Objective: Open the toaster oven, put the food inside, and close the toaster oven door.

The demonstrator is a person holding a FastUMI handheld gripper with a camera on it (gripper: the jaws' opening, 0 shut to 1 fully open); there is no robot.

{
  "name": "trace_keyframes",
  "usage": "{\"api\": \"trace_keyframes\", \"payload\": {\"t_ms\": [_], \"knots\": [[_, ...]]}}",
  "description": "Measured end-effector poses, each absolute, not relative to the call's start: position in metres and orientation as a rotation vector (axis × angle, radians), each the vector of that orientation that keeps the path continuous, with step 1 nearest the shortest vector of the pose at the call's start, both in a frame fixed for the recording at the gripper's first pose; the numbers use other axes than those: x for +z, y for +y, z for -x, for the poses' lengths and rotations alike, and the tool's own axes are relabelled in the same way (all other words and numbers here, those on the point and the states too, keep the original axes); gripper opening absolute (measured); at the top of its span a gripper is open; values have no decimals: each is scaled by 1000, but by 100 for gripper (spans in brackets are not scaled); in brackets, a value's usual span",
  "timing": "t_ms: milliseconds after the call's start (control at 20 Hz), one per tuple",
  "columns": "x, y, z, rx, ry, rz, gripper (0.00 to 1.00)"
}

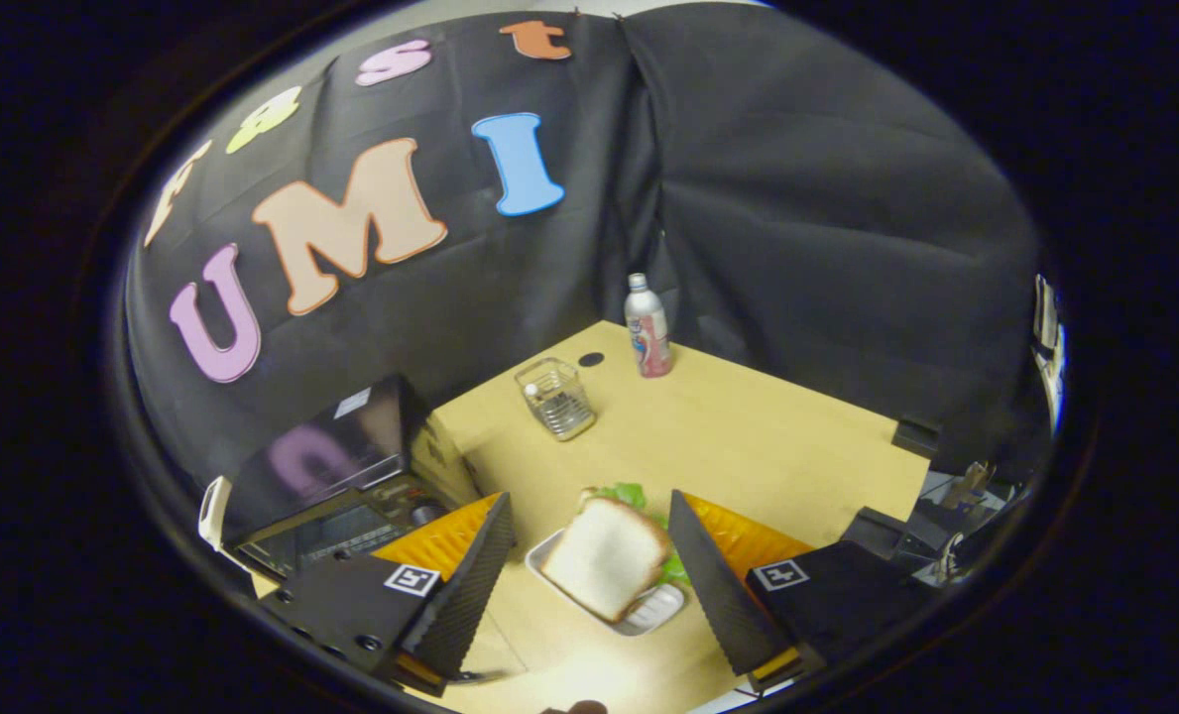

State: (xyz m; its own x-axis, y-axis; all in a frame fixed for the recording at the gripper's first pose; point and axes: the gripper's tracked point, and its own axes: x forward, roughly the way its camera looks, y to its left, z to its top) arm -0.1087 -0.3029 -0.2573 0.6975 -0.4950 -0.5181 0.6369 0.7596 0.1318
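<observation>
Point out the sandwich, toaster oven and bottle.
sandwich (604,567): gripper view, top bread slice.
toaster oven (326,451): gripper view, dark top panel.
bottle (648,337): gripper view, labelled body.

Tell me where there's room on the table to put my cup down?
The wide bare patch of table beyond the open gripper, right of the wire basket and bottle. It's crowded near the sandwich tray and toaster oven.

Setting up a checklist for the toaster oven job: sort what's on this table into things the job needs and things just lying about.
Needed:
- toaster oven, door shut, beside the gripper
- sandwich on its small white tray, between the open gripper's fingers, untouched

Just lying about:
- wire basket
- drink bottle beyond it, near the table corner
</observation>
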Motion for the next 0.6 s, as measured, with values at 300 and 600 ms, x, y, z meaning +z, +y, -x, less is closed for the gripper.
{"api": "trace_keyframes", "payload": {"t_ms": [300,600], "knots": [[-286,-324,104,-539,463,-367,100],[-344,-323,112,-500,579,-431,100]]}}
